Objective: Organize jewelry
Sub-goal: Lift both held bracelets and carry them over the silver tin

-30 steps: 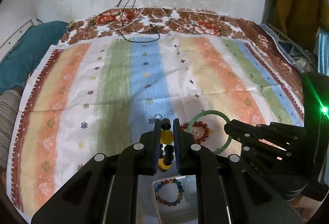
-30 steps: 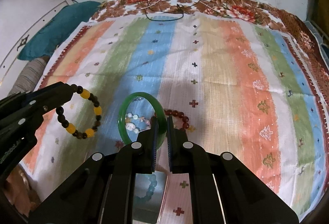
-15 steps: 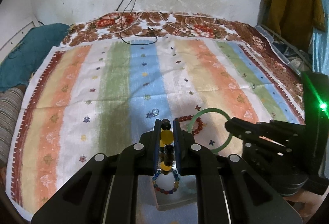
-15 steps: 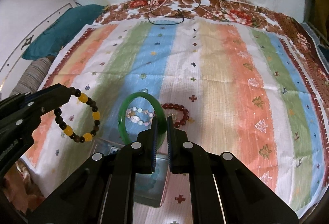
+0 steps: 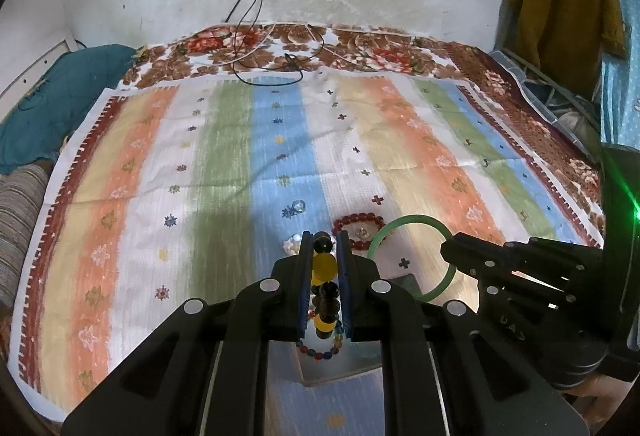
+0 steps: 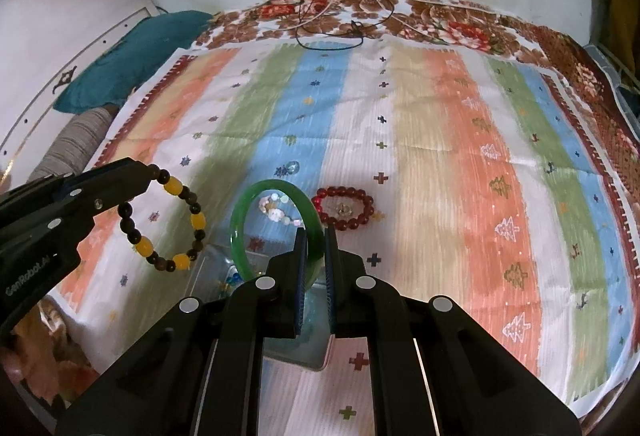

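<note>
Jewelry is split three ways right now: two pieces in your grippers, some on the striped cloth (image 6: 440, 139), some already in the clear box (image 6: 296, 340).

Your left gripper (image 5: 325, 260) is pinching the dark-and-yellow bead bracelet (image 6: 168, 220), fingers closed on a bead at its top, the loop hanging free below. Your right gripper (image 6: 316, 256) is clamping the green bangle (image 6: 256, 203) by its rim, the ring standing upright above the box at 6 o'clock in the right wrist view. A multicoloured bead bracelet (image 5: 322, 346) is lying inside the box.

On the cloth, the red bead bracelet (image 6: 345, 207) is sitting at about 1 o'clock from the right fingertips, a pale bead strand (image 6: 276, 211) at 11 o'clock, seen through the bangle, and a small clear stone (image 6: 293, 167) farther up.

The bangle is looking rigid, smooth and likely brittle — you are holding it well across the rim, so be lowering it, not dropping it. The beaded loops are looking light and floppy on their cords; gripping one bead works, though round beads may be slipping between the pads.
</note>
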The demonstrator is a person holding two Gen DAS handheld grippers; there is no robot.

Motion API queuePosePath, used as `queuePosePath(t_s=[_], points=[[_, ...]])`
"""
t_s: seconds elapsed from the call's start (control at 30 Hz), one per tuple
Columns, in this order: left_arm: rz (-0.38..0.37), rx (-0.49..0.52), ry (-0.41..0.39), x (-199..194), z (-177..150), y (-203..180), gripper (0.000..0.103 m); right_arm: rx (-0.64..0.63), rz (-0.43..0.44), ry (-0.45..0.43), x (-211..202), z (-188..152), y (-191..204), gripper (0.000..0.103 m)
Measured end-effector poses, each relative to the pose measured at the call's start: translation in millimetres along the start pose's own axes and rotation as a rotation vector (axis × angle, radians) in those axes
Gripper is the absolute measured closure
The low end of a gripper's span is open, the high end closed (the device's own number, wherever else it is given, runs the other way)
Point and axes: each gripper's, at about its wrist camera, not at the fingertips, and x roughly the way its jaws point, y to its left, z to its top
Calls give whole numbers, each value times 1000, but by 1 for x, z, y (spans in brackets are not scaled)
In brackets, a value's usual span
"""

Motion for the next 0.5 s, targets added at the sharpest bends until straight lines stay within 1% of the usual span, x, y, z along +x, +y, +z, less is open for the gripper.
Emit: queuePosePath(t_s=[0.5], points=[[1, 19, 1, -11, -20, -11, 92, -4, 13, 17, -14, -29, 4, 94]])
